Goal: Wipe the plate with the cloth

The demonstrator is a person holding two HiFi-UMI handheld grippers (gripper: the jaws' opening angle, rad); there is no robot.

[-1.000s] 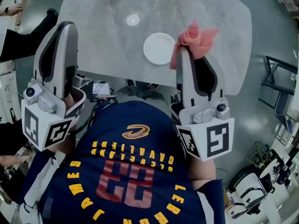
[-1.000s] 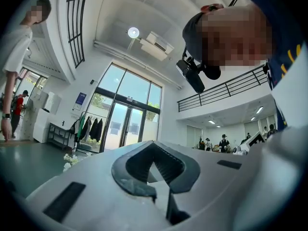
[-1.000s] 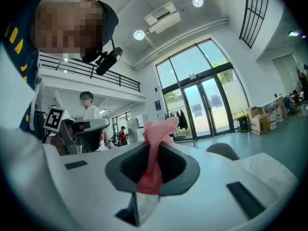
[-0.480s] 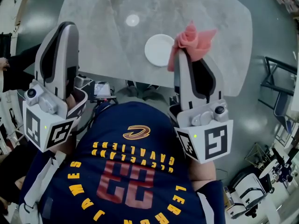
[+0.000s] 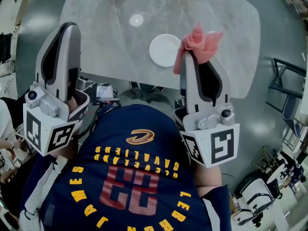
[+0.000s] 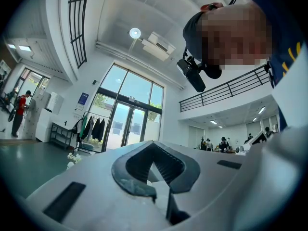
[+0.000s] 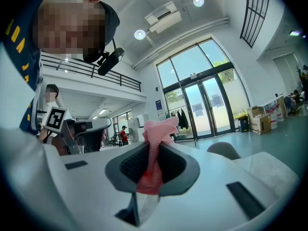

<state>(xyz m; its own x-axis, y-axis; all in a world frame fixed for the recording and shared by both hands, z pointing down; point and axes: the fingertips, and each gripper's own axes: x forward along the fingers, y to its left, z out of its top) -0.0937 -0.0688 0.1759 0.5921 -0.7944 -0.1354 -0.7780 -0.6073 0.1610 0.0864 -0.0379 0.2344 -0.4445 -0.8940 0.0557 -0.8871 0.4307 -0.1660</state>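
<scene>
Pinching cloth [image 7: 156,131], plate [image 5: 164,50] seen overhead only

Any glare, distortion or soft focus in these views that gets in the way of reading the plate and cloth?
Head view: fisheye bending at the edges; a bright round spot, likely a lamp's reflection, on the table; the plate is nearly washed out, the cloth clear. Left gripper view: dark round vignette, bright glass doors, soft foreground. Right gripper view: same vignette, cloth sharp.
</scene>
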